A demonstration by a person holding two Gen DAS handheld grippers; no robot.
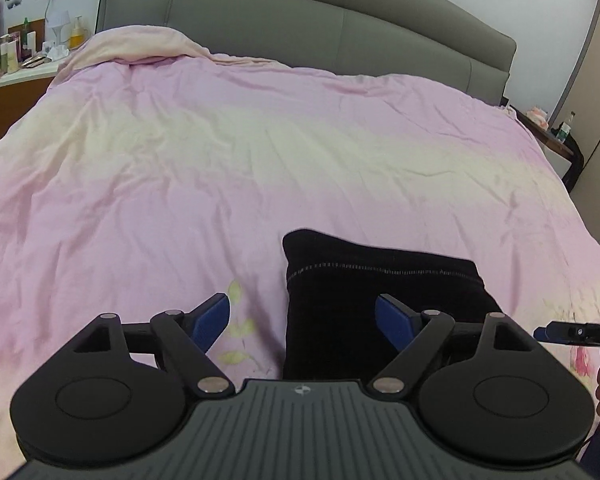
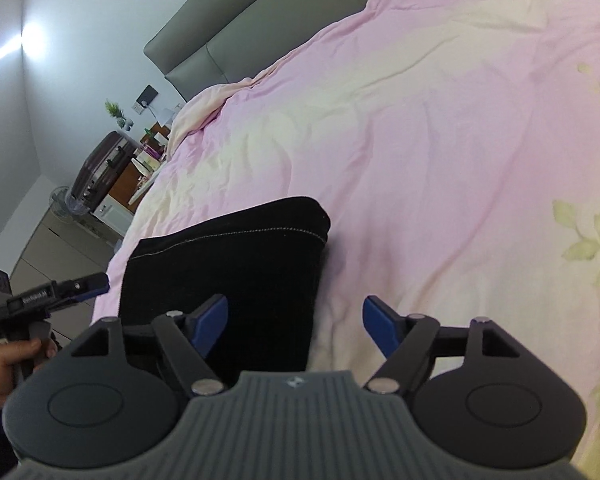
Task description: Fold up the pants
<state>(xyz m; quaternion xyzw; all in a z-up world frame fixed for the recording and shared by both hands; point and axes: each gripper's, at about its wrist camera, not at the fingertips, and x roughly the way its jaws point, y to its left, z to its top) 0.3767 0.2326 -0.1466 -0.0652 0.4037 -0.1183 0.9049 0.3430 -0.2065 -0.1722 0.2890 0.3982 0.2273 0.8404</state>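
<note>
1. Black pants (image 1: pixel 380 280), folded, are seen ahead of the left gripper (image 1: pixel 302 316), under its right finger.
2. Both grippers are spread, nothing gripped.
3. From the right gripper (image 2: pixel 294 320), the pants lie ahead-left.

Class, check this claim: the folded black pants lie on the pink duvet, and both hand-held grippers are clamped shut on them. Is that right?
Not quite. The pants do lie folded on the duvet, but both wrist views show the left hand-held gripper and right hand-held gripper open, gripping nothing.
</note>
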